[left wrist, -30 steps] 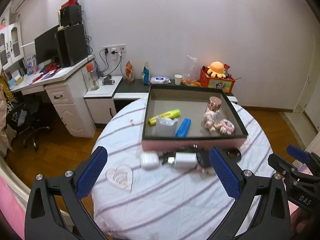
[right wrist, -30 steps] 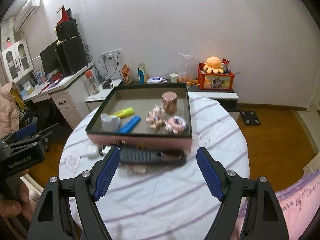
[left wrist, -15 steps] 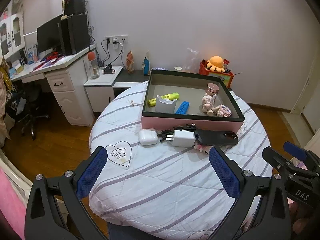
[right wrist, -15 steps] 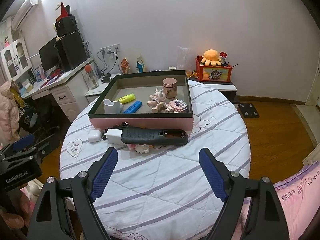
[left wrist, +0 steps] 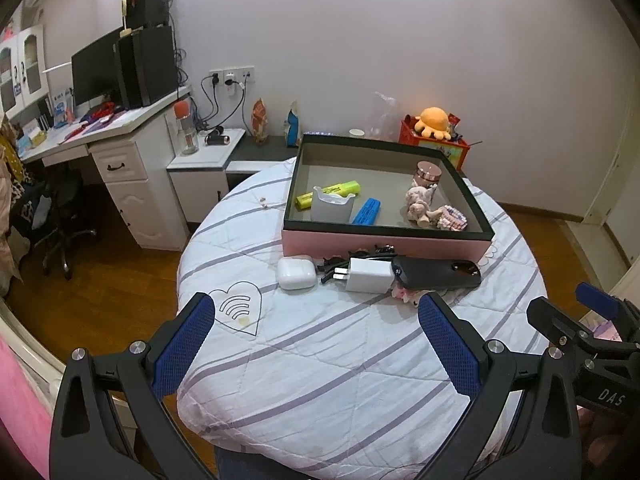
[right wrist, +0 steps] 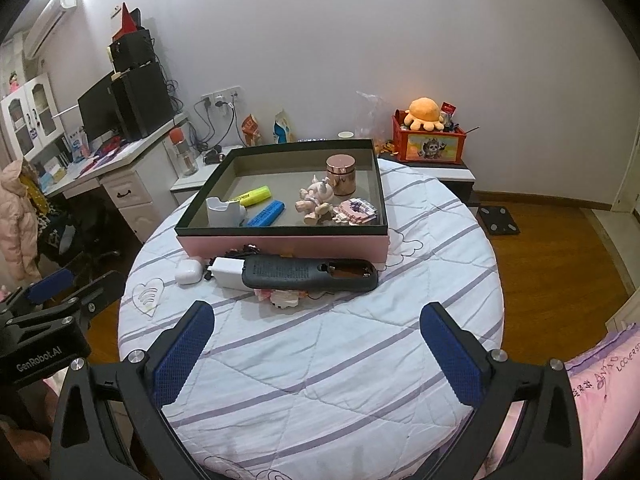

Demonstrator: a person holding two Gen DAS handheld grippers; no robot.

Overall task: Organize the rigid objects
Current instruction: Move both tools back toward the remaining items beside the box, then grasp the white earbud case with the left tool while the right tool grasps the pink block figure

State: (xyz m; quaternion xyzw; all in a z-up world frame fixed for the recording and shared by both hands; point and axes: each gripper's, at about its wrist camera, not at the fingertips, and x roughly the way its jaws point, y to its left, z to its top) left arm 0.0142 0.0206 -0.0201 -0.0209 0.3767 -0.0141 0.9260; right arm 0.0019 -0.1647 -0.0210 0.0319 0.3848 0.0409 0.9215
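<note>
A pink box with a dark rim [left wrist: 384, 241] [right wrist: 280, 245] stands on the round table. It holds a yellow highlighter [left wrist: 328, 194], a white holder [left wrist: 331, 207], a blue item [left wrist: 366, 211], a figurine [left wrist: 420, 204] and a copper jar [left wrist: 429, 172]. In front of it lie a white earbud case [left wrist: 295, 273] [right wrist: 188, 271], a white charger [left wrist: 370, 276] [right wrist: 228, 270] and a black remote [left wrist: 436, 273] [right wrist: 310, 275]. My left gripper [left wrist: 316, 344] and right gripper [right wrist: 316, 344] are open and empty, back from the objects.
The table has a striped white quilted cover [left wrist: 320, 360] with a heart patch [left wrist: 238, 312]. A white desk [left wrist: 120, 152] with a monitor stands left. A low cabinet with an orange toy box [right wrist: 428, 140] is behind. Wood floor surrounds the table.
Both grippers have pulled back and up from the table, so the box and the objects look smaller and farther away. The objects have not moved.
</note>
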